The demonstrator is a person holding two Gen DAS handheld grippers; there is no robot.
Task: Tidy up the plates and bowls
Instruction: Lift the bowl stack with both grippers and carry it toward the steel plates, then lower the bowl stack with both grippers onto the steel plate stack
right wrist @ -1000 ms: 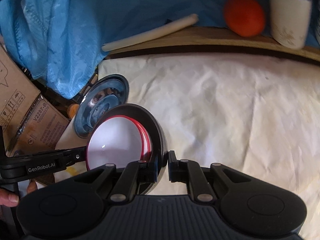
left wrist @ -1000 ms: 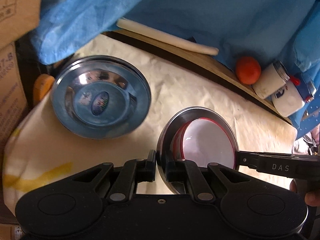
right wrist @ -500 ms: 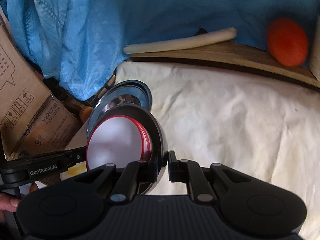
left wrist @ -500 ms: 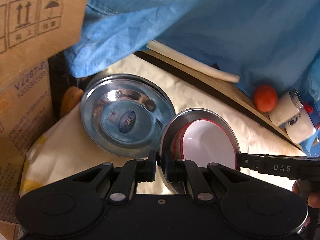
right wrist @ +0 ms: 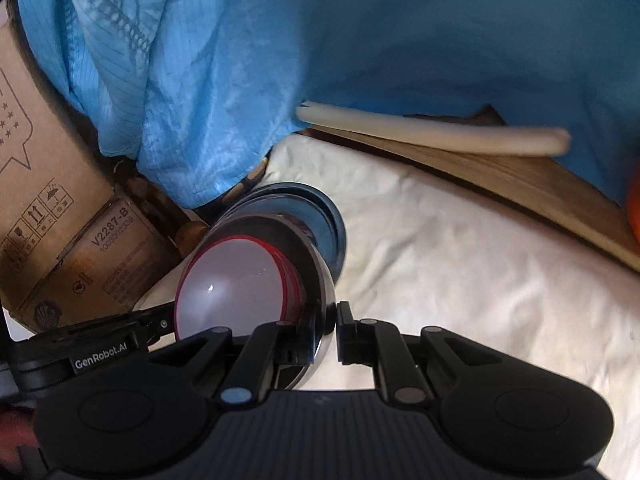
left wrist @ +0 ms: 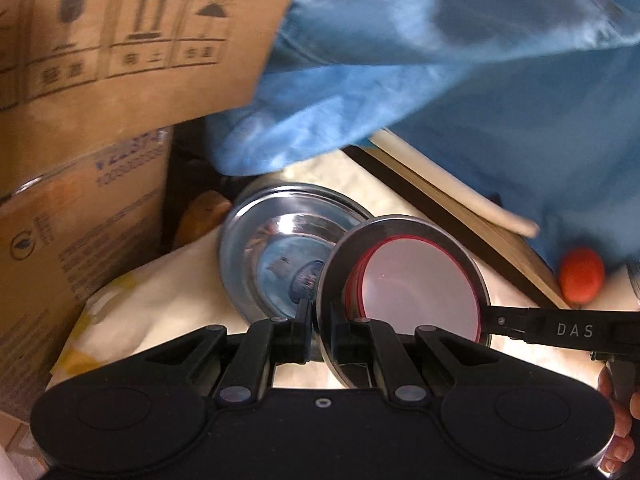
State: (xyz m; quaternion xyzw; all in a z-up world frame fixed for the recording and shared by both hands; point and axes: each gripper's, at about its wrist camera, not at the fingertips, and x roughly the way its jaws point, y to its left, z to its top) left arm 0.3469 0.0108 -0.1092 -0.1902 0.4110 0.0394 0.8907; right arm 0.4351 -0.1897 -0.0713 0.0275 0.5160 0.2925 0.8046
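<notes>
Both wrist cameras sit close, facing from opposite sides the steel bowl (left wrist: 400, 276) (right wrist: 256, 280) low at centre frame.

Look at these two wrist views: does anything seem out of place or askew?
Nothing spilled or damaged. The held steel bowl, red-rimmed dishes inside, is gripped at opposite rims by both grippers and overlaps the steel bowl on the cloth.

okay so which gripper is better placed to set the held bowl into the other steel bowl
Left, though both share the load. The left gripper and right gripper each clamp the held bowl's rim, but the left's side sits nearest the steel bowl on the cloth.
</notes>
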